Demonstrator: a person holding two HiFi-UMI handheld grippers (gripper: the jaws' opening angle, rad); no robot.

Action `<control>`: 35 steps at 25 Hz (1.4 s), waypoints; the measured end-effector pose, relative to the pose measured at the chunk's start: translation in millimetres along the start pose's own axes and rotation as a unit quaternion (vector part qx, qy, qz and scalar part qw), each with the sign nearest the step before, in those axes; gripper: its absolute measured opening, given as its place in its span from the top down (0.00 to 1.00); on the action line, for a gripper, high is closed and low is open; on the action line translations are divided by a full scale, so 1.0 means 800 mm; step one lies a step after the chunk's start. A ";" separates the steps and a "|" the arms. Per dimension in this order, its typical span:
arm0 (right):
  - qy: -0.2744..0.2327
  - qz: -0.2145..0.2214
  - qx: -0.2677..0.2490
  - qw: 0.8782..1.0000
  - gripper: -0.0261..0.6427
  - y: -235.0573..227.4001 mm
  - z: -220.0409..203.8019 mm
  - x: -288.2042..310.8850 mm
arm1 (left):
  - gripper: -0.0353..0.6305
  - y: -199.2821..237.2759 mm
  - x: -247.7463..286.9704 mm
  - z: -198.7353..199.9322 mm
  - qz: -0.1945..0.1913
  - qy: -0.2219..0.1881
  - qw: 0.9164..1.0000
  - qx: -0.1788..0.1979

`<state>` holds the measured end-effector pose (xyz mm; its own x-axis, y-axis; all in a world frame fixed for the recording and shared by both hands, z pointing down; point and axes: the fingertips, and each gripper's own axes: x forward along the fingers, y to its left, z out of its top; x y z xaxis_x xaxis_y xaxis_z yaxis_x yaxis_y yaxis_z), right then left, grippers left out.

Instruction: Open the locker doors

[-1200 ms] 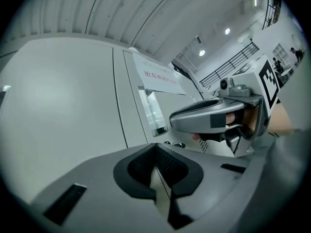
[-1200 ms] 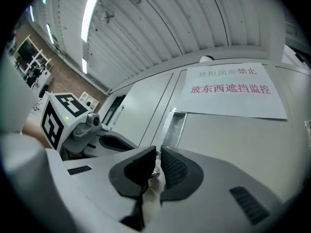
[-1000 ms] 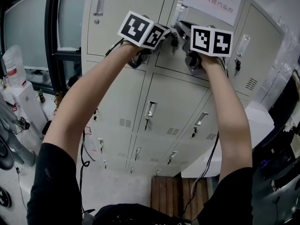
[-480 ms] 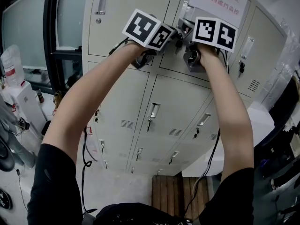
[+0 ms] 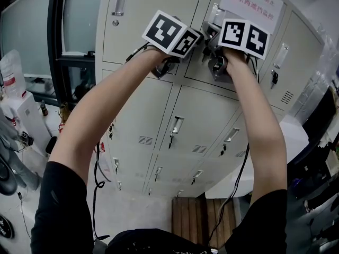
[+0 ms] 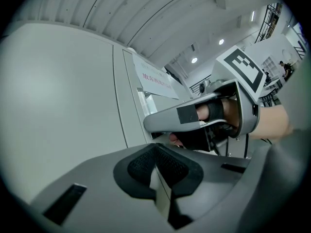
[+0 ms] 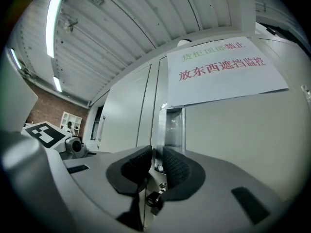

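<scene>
Right gripper (image 7: 154, 154), lower middle of its own view: pads pinched tight on what looks like the small key (image 7: 157, 169), just below the handle (image 7: 171, 125) of the locker door (image 7: 233, 130) carrying the paper notice (image 7: 221, 69). Left gripper (image 6: 155, 152) is fully closed, apparently empty, close against the lockers. The danger: a crooked twist could slip the pads off the key or bend it, and an early pull meets a latched door. The pads hide the lock itself. In the head view, upper middle, the marker cubes (image 5: 172, 33) cover both sets of jaws.

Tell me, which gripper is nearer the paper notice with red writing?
Right. The right gripper sits just below the notice; the left gripper is farther off to its left.
</scene>
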<state>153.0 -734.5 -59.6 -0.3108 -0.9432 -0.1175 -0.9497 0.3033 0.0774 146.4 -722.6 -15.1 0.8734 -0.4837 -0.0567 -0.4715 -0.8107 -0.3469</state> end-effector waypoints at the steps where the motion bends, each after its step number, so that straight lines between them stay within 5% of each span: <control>1: 0.001 0.001 0.000 1.000 0.83 0.000 0.000 0.000 | 0.92 0.001 -0.001 0.000 0.000 0.000 1.000 0.000; 11: 0.004 0.029 -0.007 1.000 0.83 0.013 0.002 -0.023 | 0.91 -0.014 -0.027 0.000 -0.054 -0.026 0.998 -0.004; 14: 0.003 0.035 -0.010 0.999 0.83 0.020 0.004 -0.033 | 0.76 -0.025 -0.040 0.002 -0.088 -0.027 0.996 -0.007; 19: 0.000 0.047 -0.010 0.999 0.83 0.030 0.005 -0.052 | 0.76 -0.043 -0.052 -0.006 -0.116 -0.017 0.993 0.003; 35: -0.021 0.096 -0.015 0.995 0.83 0.047 0.015 -0.133 | 0.74 -0.121 -0.067 -0.018 -0.235 -0.036 0.971 -0.026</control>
<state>150.1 -621.3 -56.3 -0.4884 -0.8614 -0.1393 -0.8713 0.4728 0.1311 143.2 -623.3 35.1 0.9989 -0.0340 0.0309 -0.0231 -0.9528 -0.3026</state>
